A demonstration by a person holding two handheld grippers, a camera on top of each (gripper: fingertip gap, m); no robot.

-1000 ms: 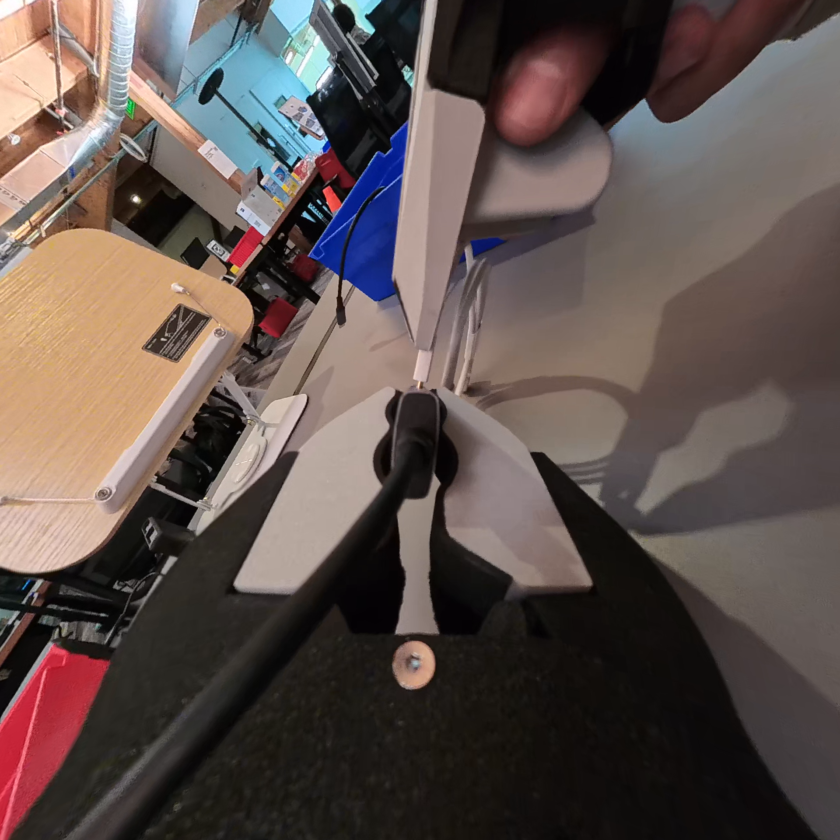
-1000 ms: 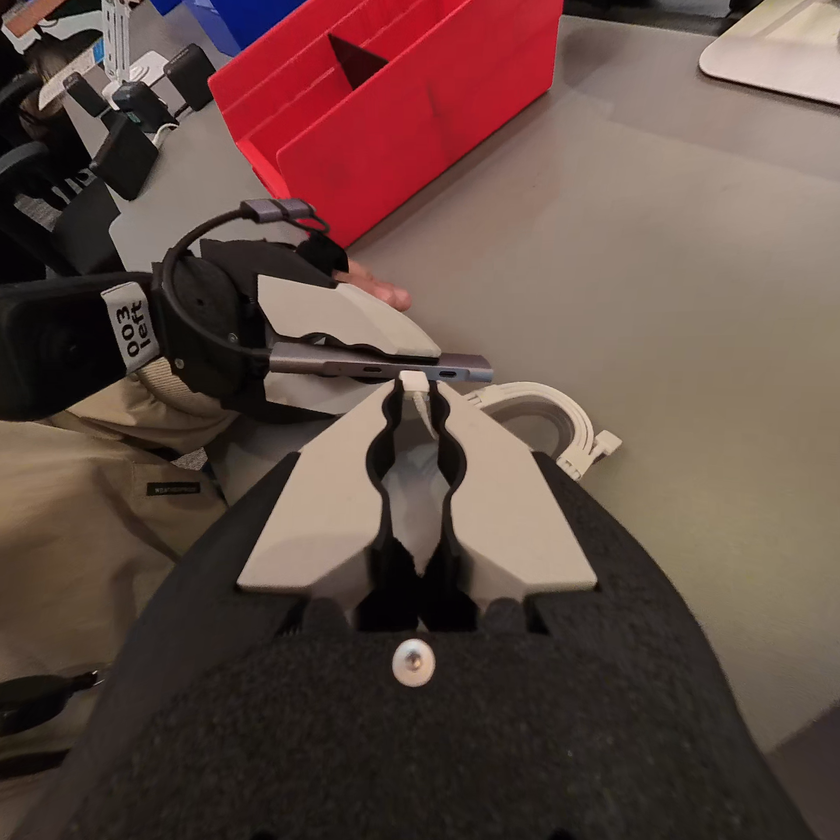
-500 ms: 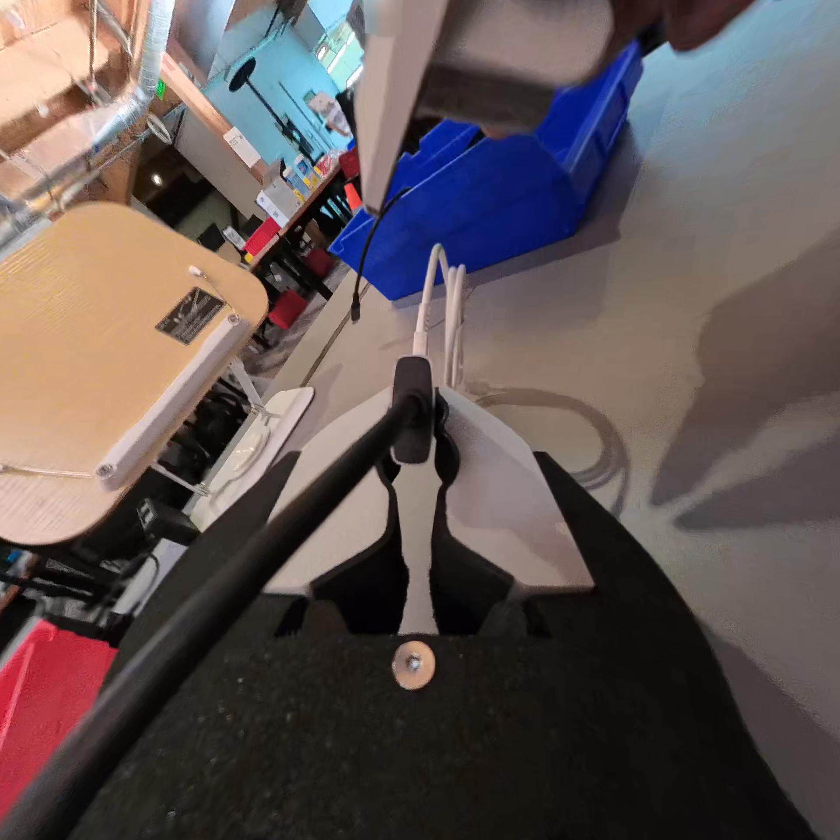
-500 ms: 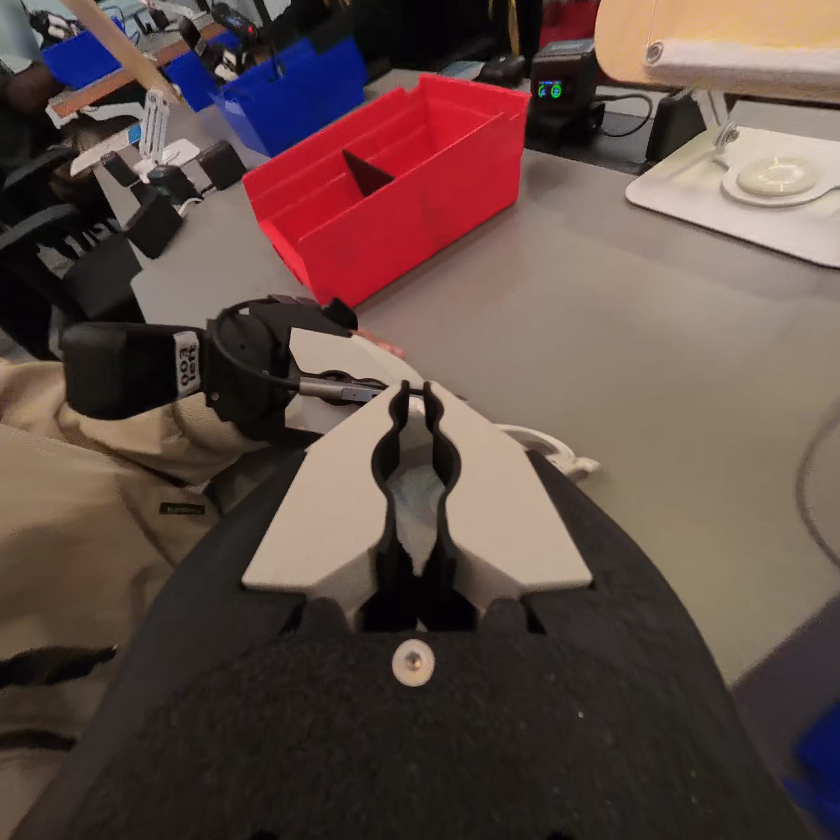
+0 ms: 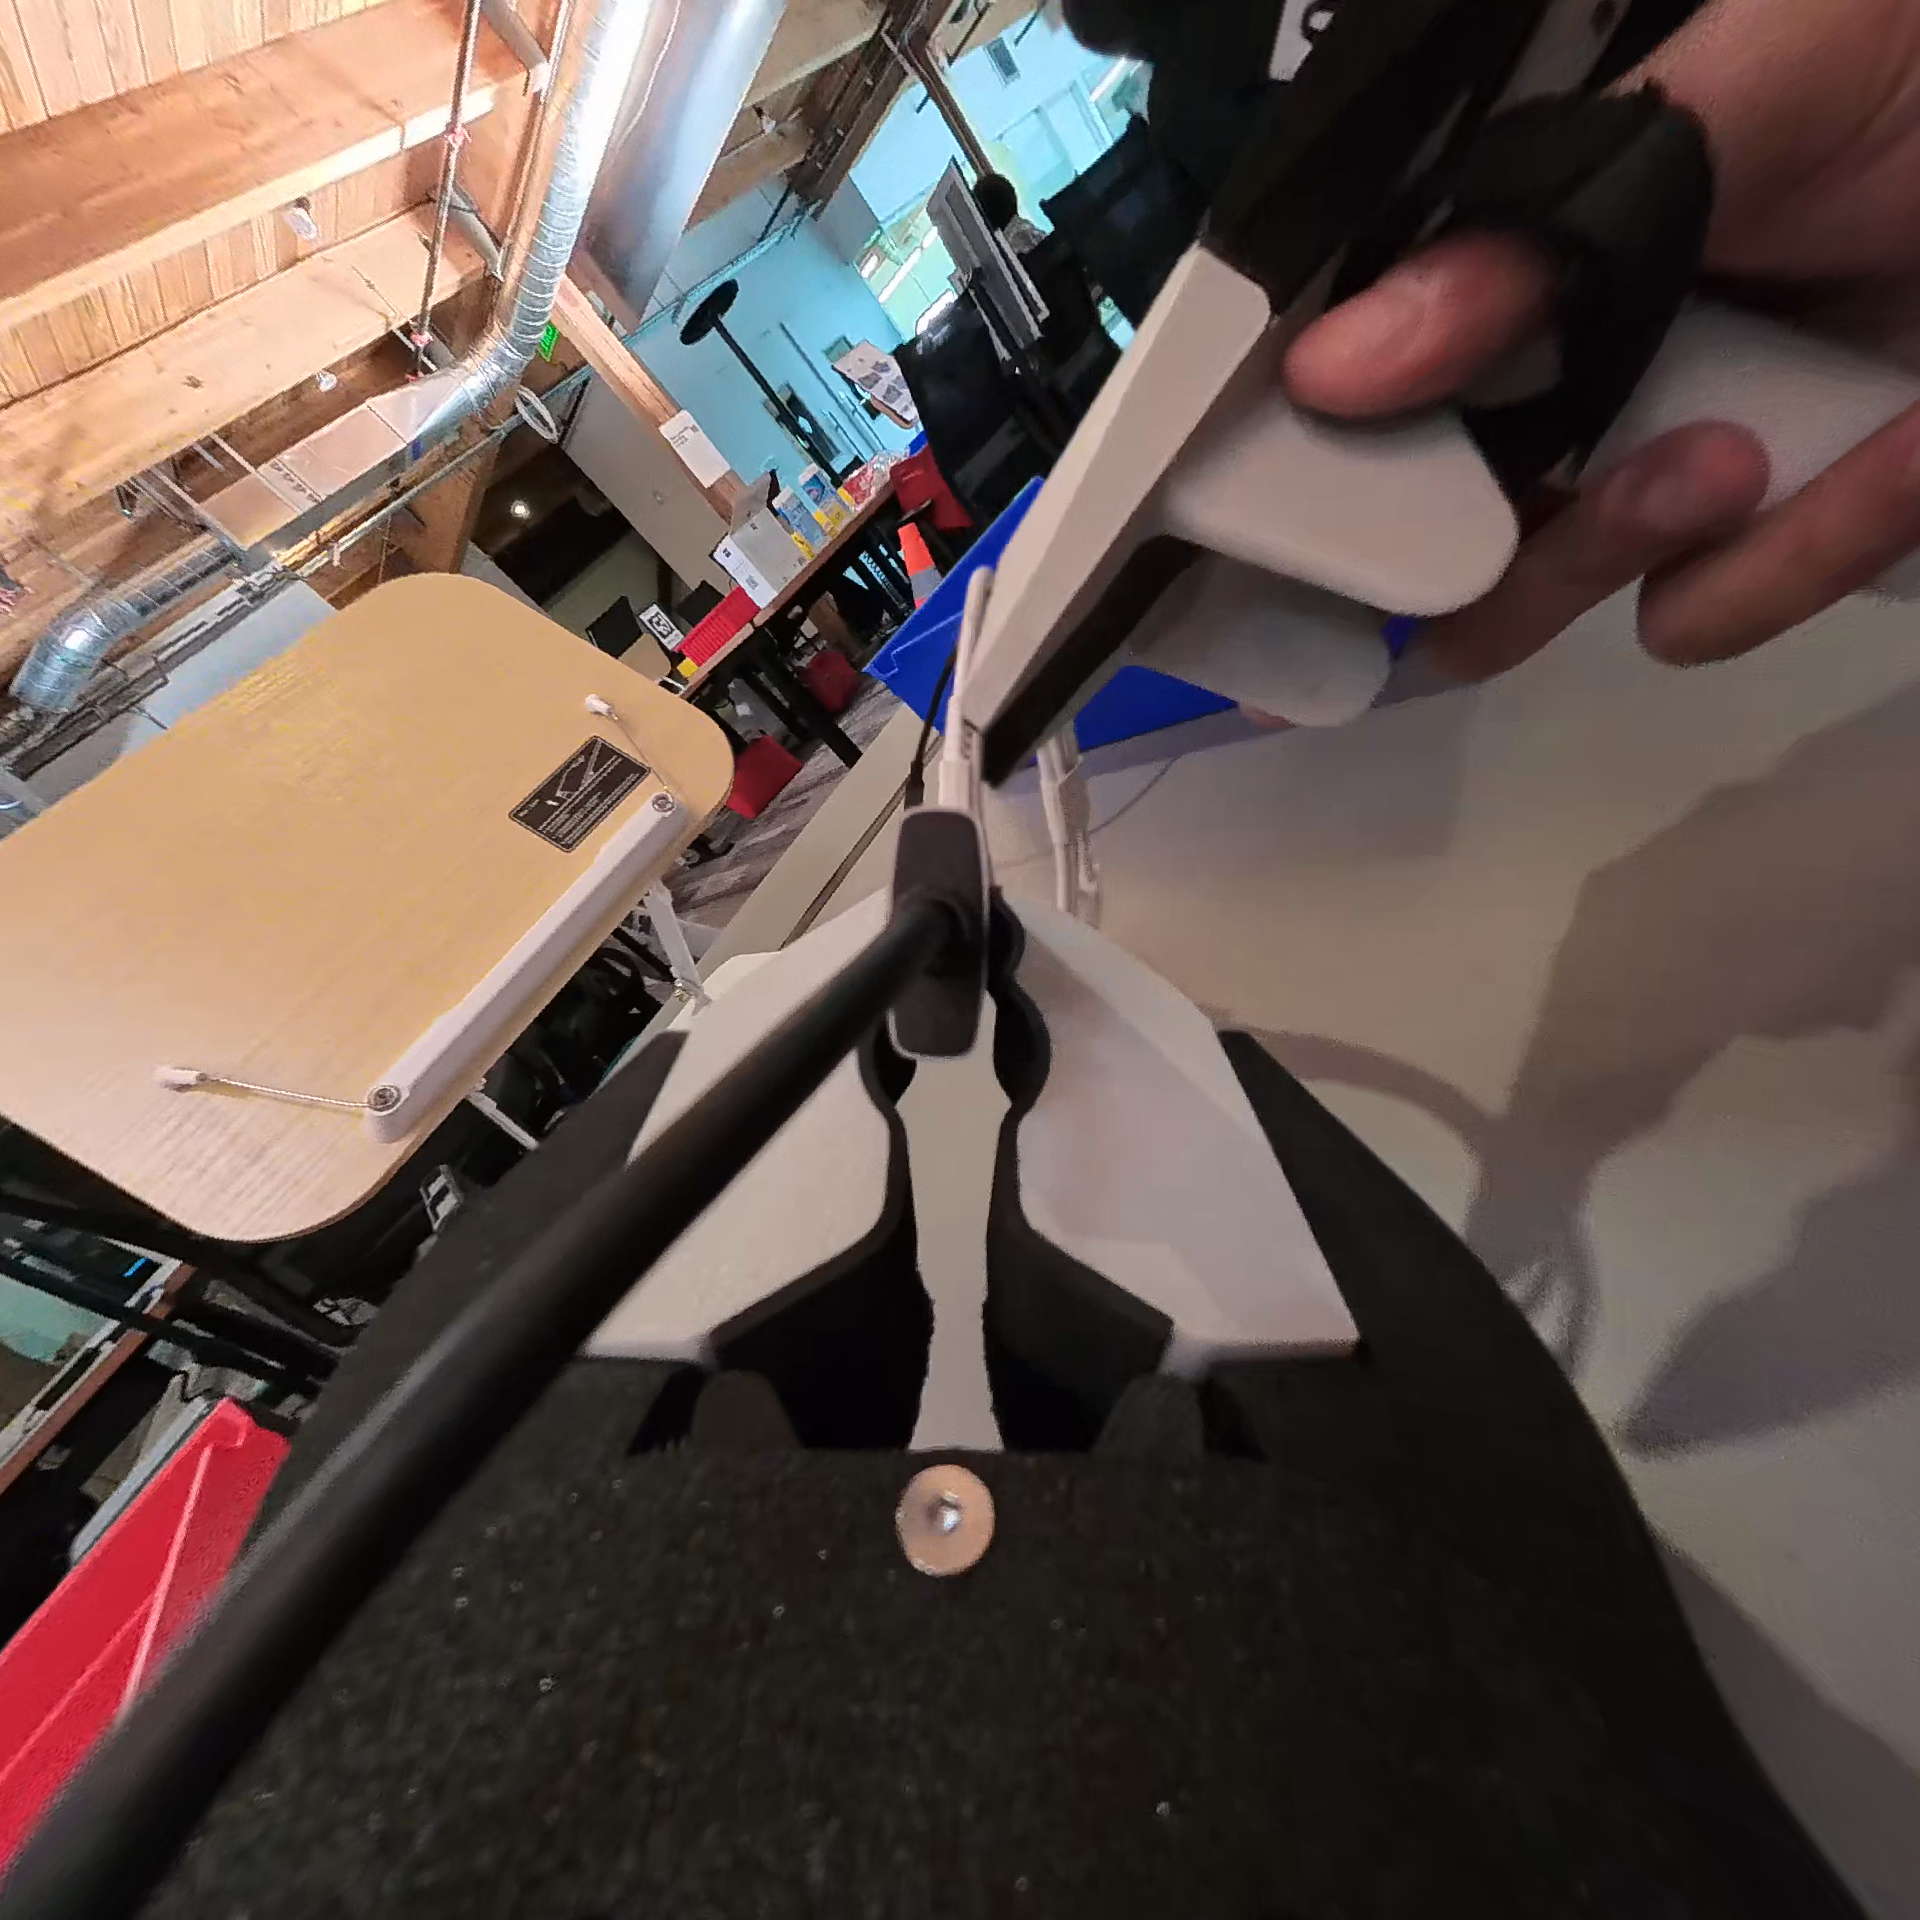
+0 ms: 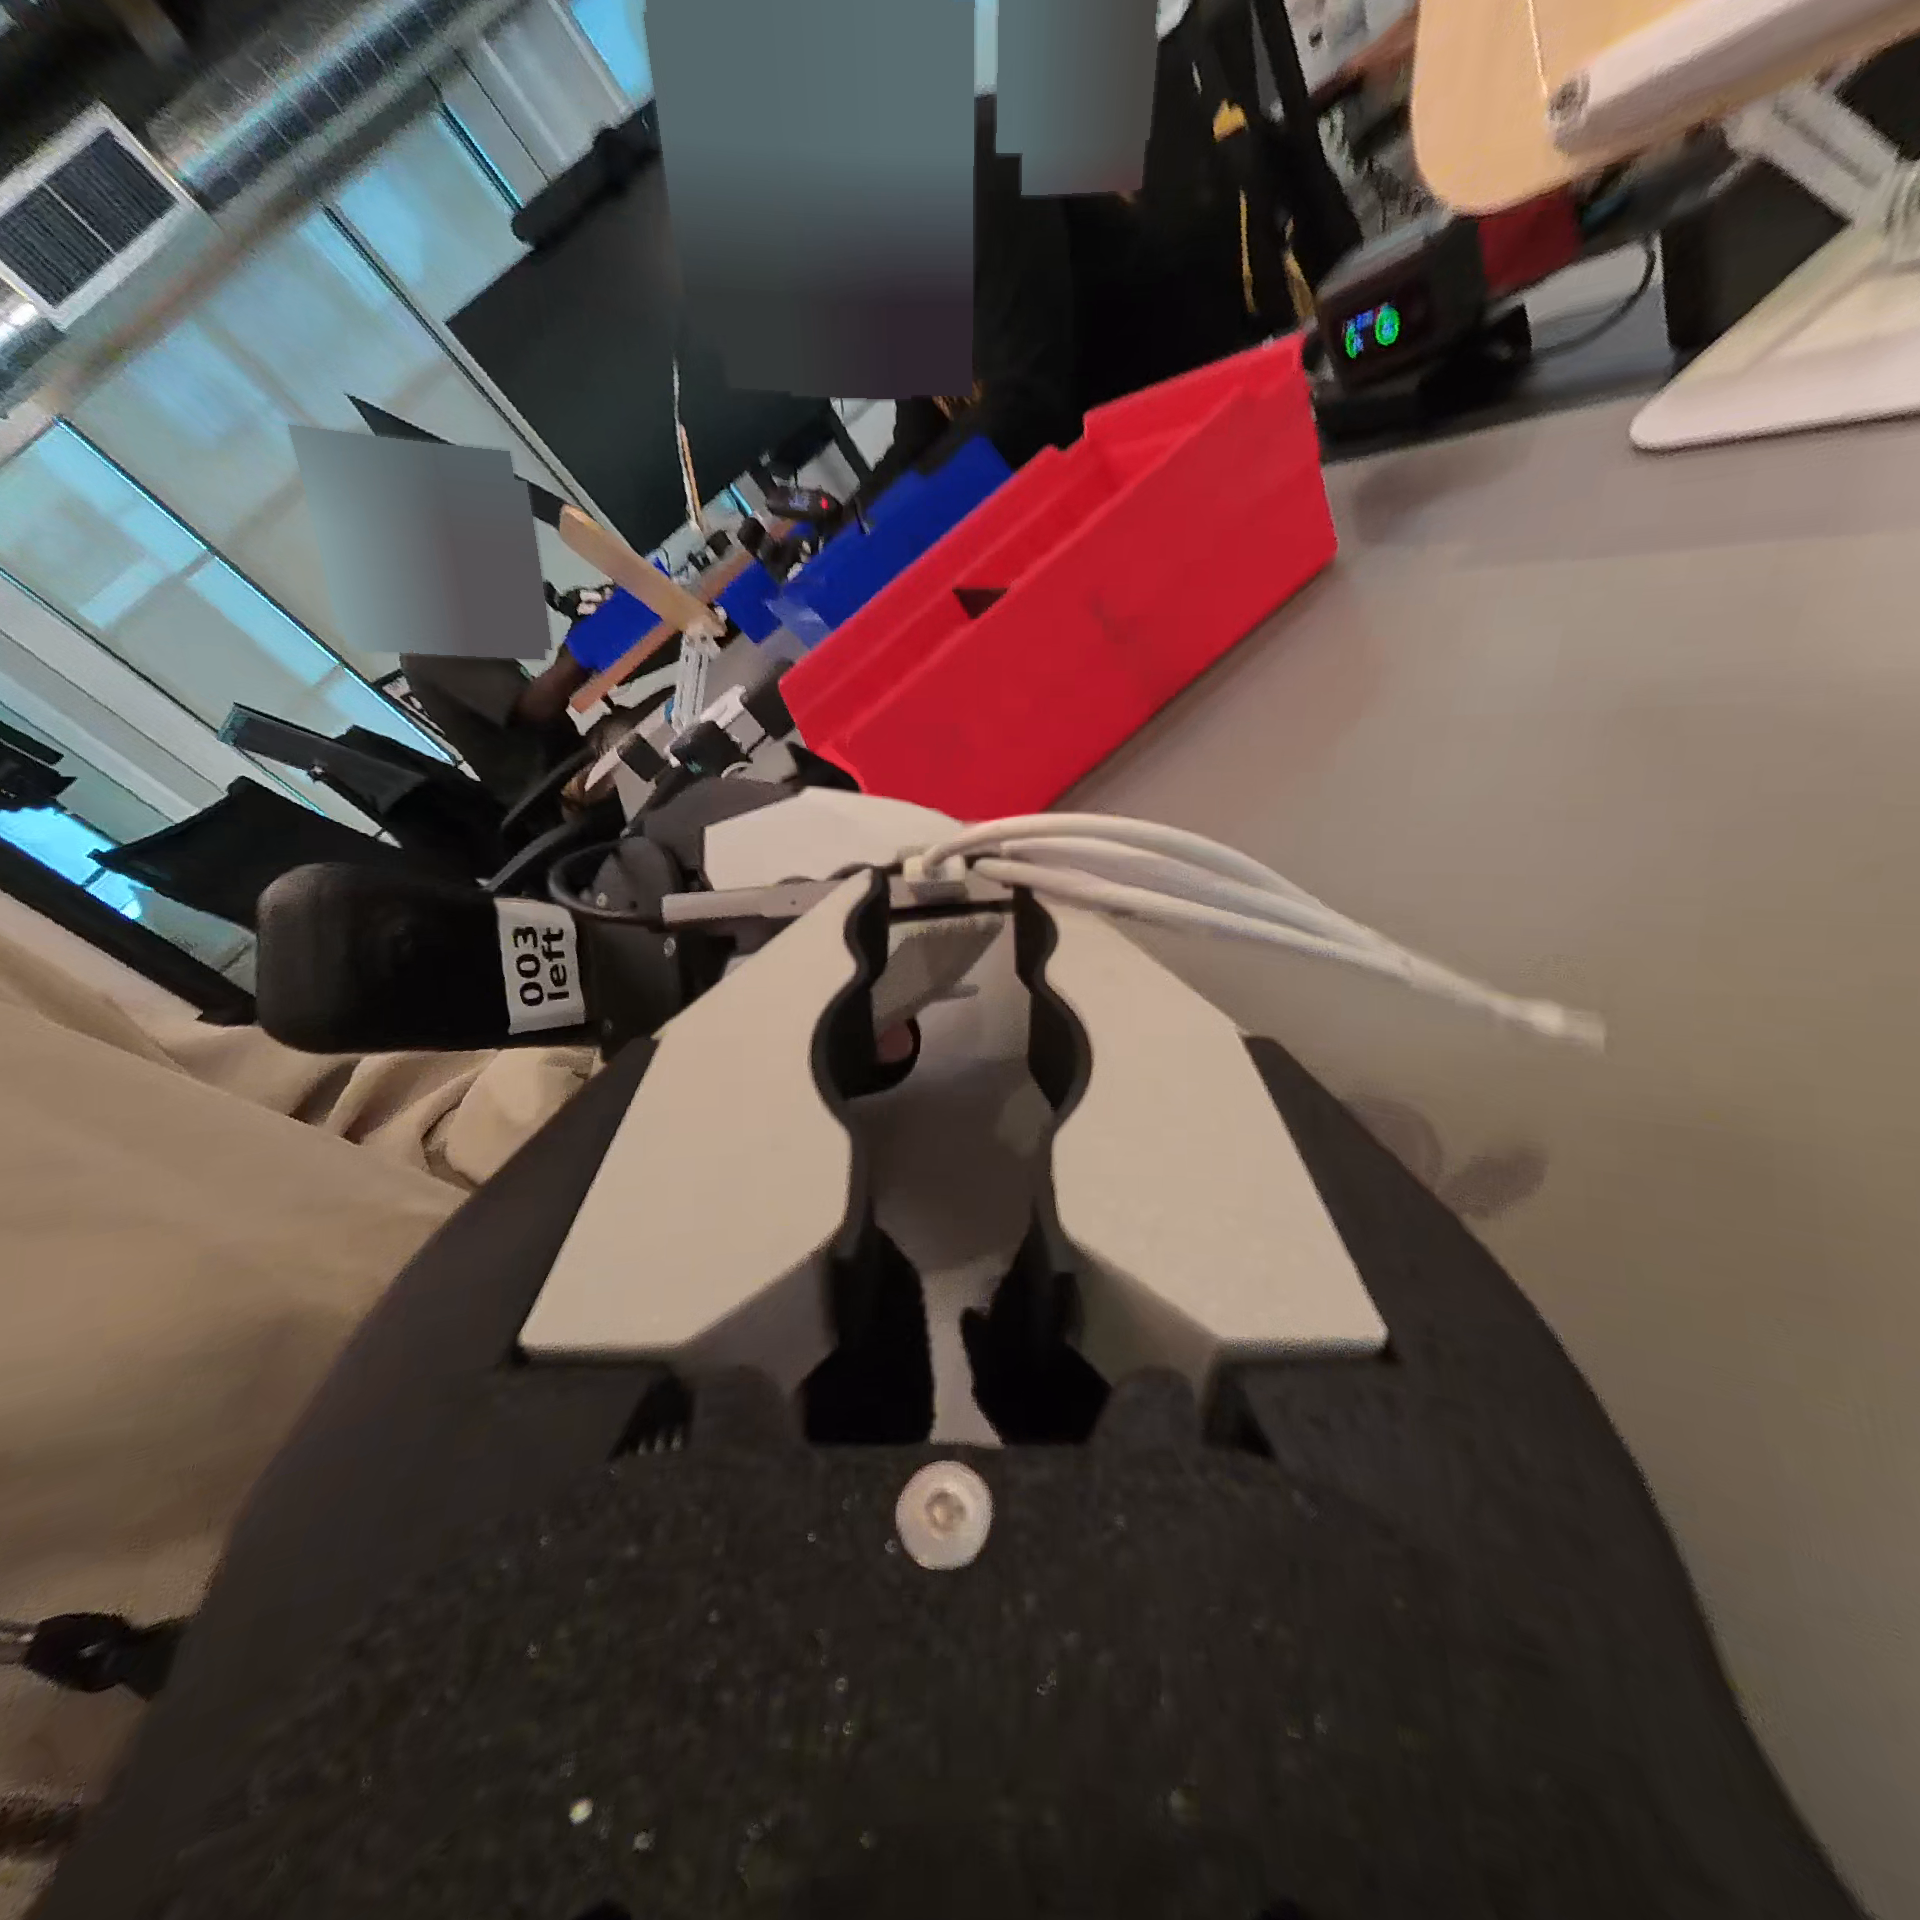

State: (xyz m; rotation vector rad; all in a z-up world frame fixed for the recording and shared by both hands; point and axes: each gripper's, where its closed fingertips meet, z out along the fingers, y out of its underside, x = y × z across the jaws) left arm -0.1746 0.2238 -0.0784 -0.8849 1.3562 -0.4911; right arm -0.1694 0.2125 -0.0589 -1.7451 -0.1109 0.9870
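Observation:
My left gripper (image 5: 951, 935) is shut on a slim grey hub (image 5: 935, 997). The hub's black cable (image 5: 623, 1226) runs back to the lower left. My right gripper (image 6: 945, 894) is shut on the plug (image 6: 935, 883) of a white cable (image 6: 1195, 883), whose loops hang off to the right above the table. The plug sits right at the hub (image 6: 727, 904), which the left gripper (image 6: 810, 842) holds out from the left. In the left wrist view the right gripper (image 5: 987, 748), held by a hand, brings the white plug (image 5: 956, 764) down to the hub's far end.
A red bin (image 6: 1091, 623) stands on the grey table (image 6: 1558, 727) beyond the grippers. A blue bin (image 5: 1122, 696) lies farther off. A wooden board on a stand (image 5: 312, 883) has a white base (image 6: 1818, 343) at the table's far side. A person's beige clothing (image 6: 208, 1195) is at the left. The grippers are tip to tip, or close to it.
The right gripper pulled away from the hub half a second ago. It has come back to it, and the white cable is lifted off the table. Both views have tilted upward.

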